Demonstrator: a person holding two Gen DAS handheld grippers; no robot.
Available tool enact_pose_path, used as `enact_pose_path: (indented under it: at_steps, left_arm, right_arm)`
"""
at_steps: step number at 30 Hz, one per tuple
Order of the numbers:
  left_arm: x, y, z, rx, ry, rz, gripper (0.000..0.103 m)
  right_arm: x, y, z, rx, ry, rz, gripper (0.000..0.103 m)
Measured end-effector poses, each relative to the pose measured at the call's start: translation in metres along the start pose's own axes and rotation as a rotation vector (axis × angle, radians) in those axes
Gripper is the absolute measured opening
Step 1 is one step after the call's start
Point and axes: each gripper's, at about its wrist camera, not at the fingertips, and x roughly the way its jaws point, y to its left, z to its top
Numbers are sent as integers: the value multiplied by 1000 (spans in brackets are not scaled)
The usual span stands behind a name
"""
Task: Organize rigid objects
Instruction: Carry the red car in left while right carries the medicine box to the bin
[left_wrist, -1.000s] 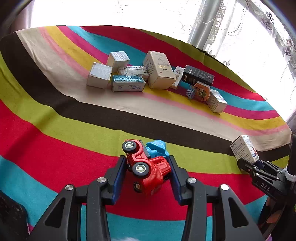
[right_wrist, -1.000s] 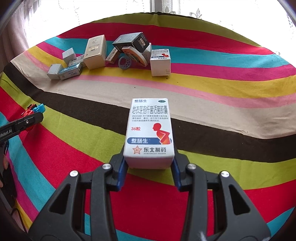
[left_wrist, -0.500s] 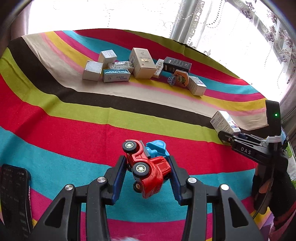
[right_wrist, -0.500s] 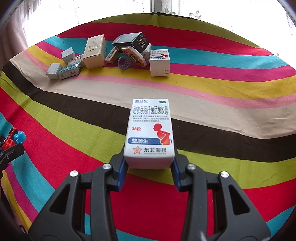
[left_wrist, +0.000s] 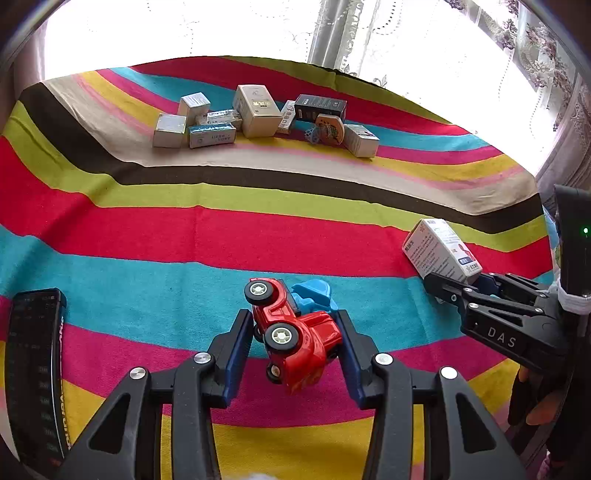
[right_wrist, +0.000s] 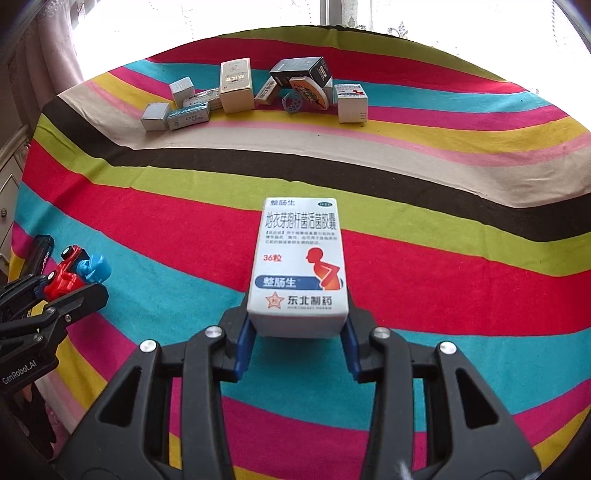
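My left gripper (left_wrist: 293, 332) is shut on a red toy truck (left_wrist: 295, 332) with a blue part, tilted on its side above the striped cloth (left_wrist: 184, 240). The same truck (right_wrist: 68, 275) shows at the left edge of the right wrist view, in the left gripper (right_wrist: 70, 288). My right gripper (right_wrist: 297, 330) is shut on a white medicine box (right_wrist: 299, 258) with blue and red print, held upright. From the left wrist view that box (left_wrist: 441, 251) sits at the right in the right gripper (left_wrist: 448, 286).
A cluster of several small boxes (left_wrist: 255, 110) and a round orange pack (left_wrist: 330, 129) lies far across the cloth near the window. A dark remote-like device (left_wrist: 35, 369) lies at the near left. A curtain (left_wrist: 332, 33) hangs behind the table.
Both grippers have pulled back from the box cluster toward the near side of the cloth, each keeping its object. The dark device has come into the left wrist view.
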Motion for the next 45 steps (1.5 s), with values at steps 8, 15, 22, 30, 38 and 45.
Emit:
enact_pose_path:
  at_steps: [8, 15, 22, 30, 38, 45]
  left_arm:
    - [-11, -12, -7, 39, -6, -3, 45]
    - [-17, -31, -14, 91, -7, -14, 45]
    - [-27, -56, -21, 162, -7, -28, 45]
    - [-36, -92, -30, 257, -9, -61, 45]
    - [-52, -139, -44, 400, -12, -117, 45]
    - [-65, -208, -57, 585, -16, -232, 45]
  right_arm:
    - [-31, 9, -26, 1, -8, 36, 44]
    - [-58, 11, -41, 2, -26, 42, 44]
    - [-90, 6, -56, -1, -44, 24, 44]
    - [-127, -19, -84, 17, -50, -17, 44]
    - [-153, -48, -108, 8, -61, -78, 44]
    - [-181, -94, -141, 104, -60, -163, 44]
